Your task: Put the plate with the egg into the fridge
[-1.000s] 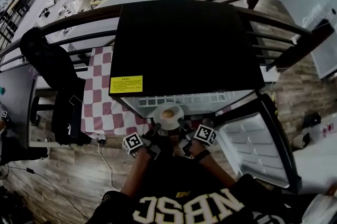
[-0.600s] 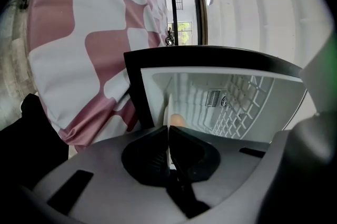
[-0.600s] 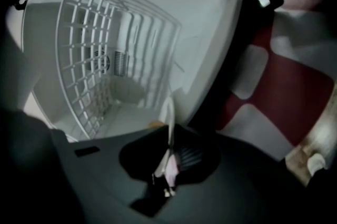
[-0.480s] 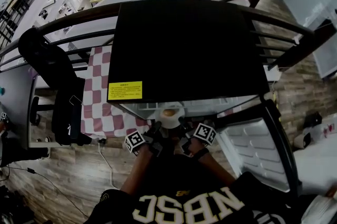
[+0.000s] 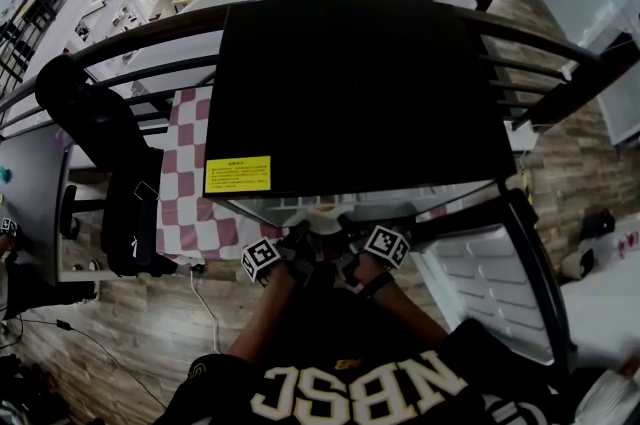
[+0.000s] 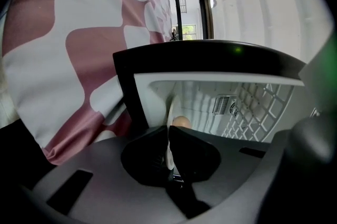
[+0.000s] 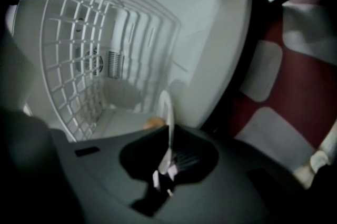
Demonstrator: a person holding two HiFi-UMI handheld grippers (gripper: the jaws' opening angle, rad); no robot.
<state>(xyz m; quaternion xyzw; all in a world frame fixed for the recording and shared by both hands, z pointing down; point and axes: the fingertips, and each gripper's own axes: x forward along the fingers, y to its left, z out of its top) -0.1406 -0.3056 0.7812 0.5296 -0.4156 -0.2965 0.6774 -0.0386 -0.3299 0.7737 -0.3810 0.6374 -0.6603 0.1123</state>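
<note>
From my head view the fridge (image 5: 360, 93) hides nearly all of the plate (image 5: 322, 210), and in the left gripper view I catch just the top of the egg (image 6: 181, 122) behind the jaws.

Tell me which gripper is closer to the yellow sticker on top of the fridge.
Left. The left gripper is just below and right of the yellow sticker; the right gripper is farther right, toward the open door.
</note>
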